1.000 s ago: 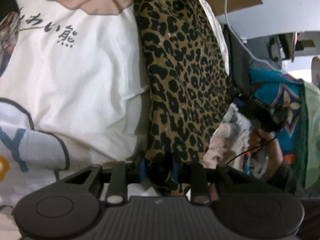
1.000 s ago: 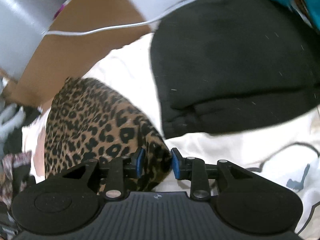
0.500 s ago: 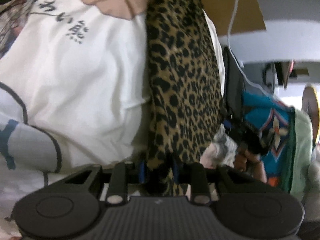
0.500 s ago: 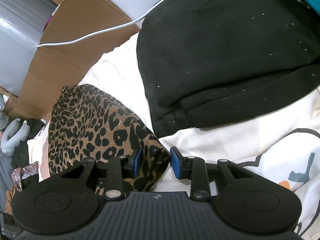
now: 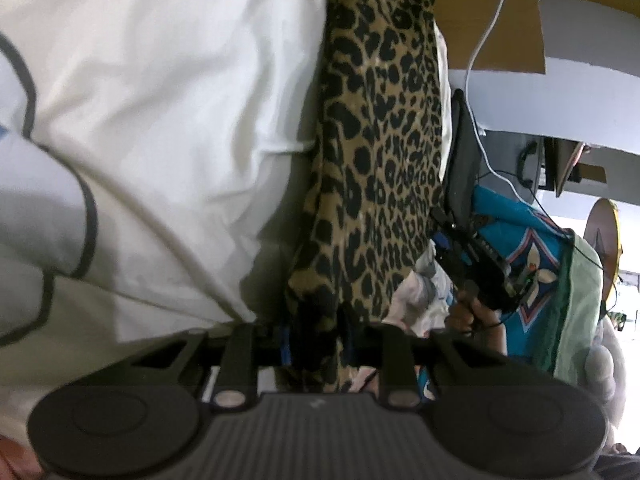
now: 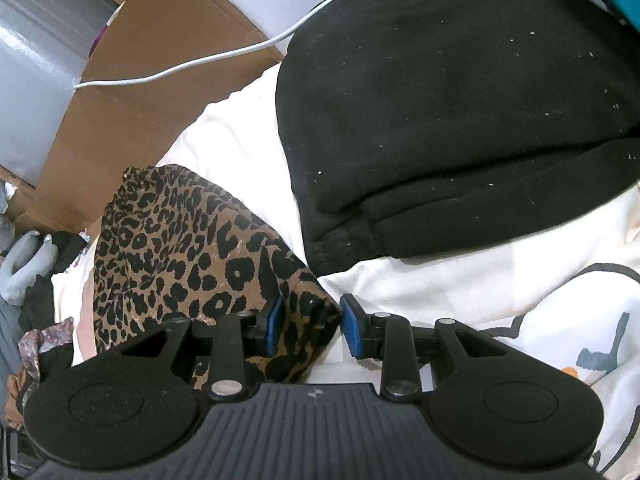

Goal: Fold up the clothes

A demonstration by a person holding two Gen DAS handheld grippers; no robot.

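Flattened brown cardboard point(image 6: 132, 92) and a white cable point(image 6: 208, 58) are seen at the back of both views, behind a spread of laundry. Most of the ground is covered by a white printed shirt point(image 5: 160, 120), on which a black garment point(image 6: 460, 120) is laid at the far right of the right wrist view, its ribbed hem turned toward the camera. The leopard-print garment point(image 5: 380, 140) is stretched as a long narrow band over the white shirt, between the two tools. In the left wrist view its long axis is seen running away from the camera, from the bottom centre up to the top edge, just beside the cardboard. The left tool point(image 5: 316, 344) is closed on the near end of this band, the cloth being bunched between the blue pads so that little of them can be seen. In the right wrist view the other end is seen, a corner of it pointing toward the camera and lying between the blue pads point(image 6: 274, 322) of the right tool point(image 6: 310, 324). The left pad is pressed against the cloth, while a sliver of white appears beside the right pad; whether the cloth is firmly pinched cannot be told. A teal patterned cloth point(image 5: 520, 248) is seen at the right of the left wrist view, near a hand point(image 5: 472, 312) on the other tool's grip.
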